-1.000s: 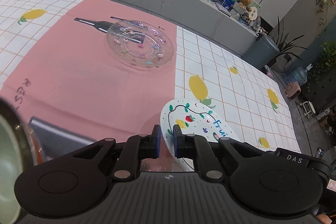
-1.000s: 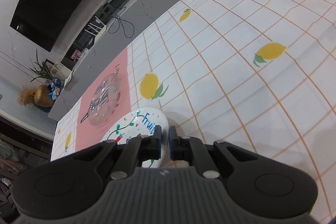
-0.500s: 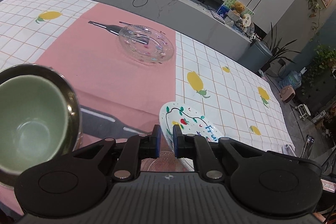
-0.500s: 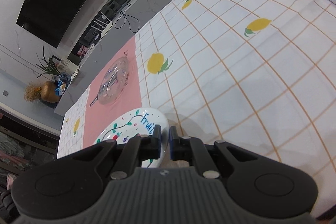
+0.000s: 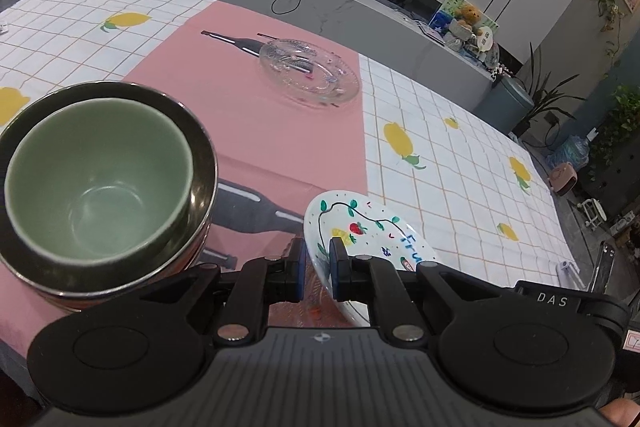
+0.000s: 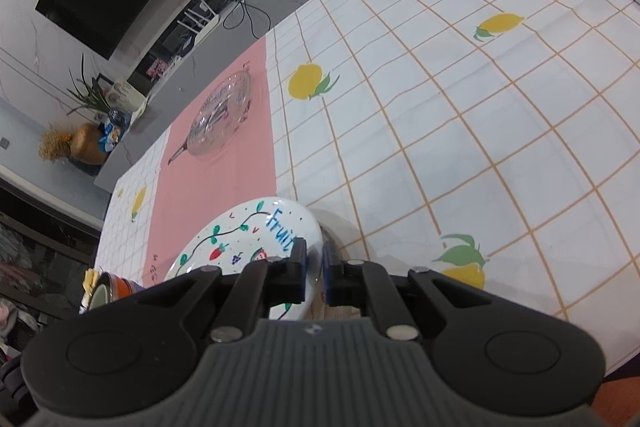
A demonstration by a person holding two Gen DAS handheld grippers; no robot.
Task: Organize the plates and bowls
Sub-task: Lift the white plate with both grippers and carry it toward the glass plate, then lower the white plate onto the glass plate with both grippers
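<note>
My left gripper (image 5: pixel 316 269) and right gripper (image 6: pixel 314 273) both clamp the painted plate's (image 5: pixel 360 227) rim; bowls (image 5: pixel 100 179) look nested, glass plate (image 5: pixel 308 73) remains separate.

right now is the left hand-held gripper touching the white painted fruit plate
Touching: the left wrist view shows the left hand-held gripper shut on the rim of the white painted fruit plate.

Glossy glazed white plate (image 5: pixel 362 227), clear patterned glass dish (image 5: pixel 309 71), matt green ceramic bowl (image 5: pixel 96 179) nested in shiny metal bowl (image 5: pixel 202 163), on smooth printed cloth (image 5: pixel 460 163), between matt black plastic grippers.
</note>
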